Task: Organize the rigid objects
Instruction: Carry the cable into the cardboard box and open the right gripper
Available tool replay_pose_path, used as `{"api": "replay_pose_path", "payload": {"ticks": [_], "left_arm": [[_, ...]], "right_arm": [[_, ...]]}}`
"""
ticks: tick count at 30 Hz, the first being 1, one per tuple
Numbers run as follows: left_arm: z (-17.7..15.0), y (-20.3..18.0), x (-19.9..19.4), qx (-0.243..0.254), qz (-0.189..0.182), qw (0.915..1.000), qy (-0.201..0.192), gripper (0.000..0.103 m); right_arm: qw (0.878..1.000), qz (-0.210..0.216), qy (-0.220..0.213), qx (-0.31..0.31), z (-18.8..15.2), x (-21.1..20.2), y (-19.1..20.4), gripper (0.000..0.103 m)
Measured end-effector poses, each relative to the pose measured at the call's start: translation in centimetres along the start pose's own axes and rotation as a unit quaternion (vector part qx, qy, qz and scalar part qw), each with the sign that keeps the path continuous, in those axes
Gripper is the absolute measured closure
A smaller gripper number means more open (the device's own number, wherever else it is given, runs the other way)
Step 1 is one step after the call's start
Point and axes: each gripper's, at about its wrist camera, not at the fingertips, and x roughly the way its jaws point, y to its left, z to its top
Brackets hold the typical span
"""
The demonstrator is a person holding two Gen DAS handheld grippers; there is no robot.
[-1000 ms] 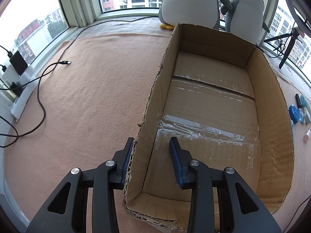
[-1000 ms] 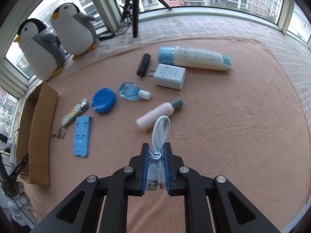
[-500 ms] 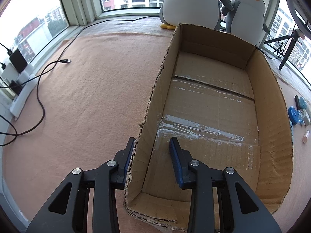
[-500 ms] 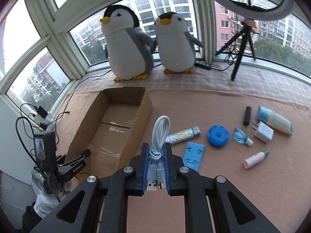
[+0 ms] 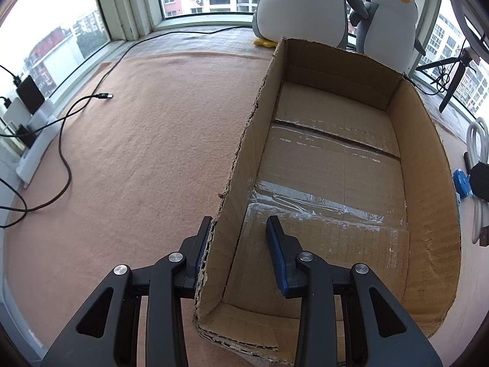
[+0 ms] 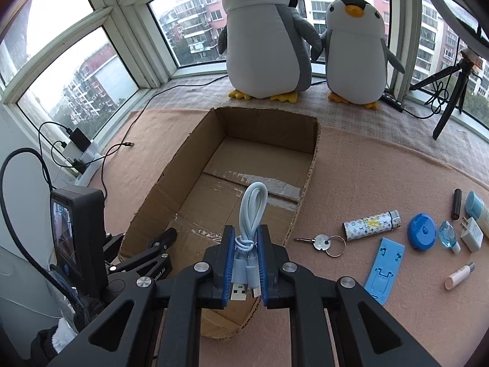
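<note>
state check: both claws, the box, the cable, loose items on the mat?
left claw: open, straddling the box's near left wall
right claw: shut on the cable, over the box's near end
cardboard box: open-topped, empty
white USB cable: coiled, tied, loop up
lighter: lying flat
key: flat, on its ring
blue phone stand: folded flat

Soft, overcast daylight pours in through the windows (image 6: 189,27) that ring the room, and the panes at the far left (image 5: 36,24) are blown out to white. Shadows are faint and diffuse; the inside of the cardboard box (image 5: 424,165) sits slightly darker. Tape on its floor (image 5: 311,208) gives off a mild sheen. Both views are sharp, strongly bowed at the edges, with dark corners.
</note>
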Motion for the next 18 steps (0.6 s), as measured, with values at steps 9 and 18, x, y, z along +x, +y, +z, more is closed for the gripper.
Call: {"api": "replay_pose_path", "payload": {"ticks": [9, 18], "left_arm": [[0.0, -0.1, -0.1, 0.0, 0.002, 1.0, -0.001, 0.07], [-0.1, -0.1, -0.2, 0.0, 0.004, 1.0, -0.002, 0.07]], "right_arm": [[1.0, 0.006, 0.015, -0.016, 0.1, 2.5, 1.3, 0.09], [1.0, 0.011, -0.007, -0.011, -0.2, 1.4, 1.0, 0.038]]}}
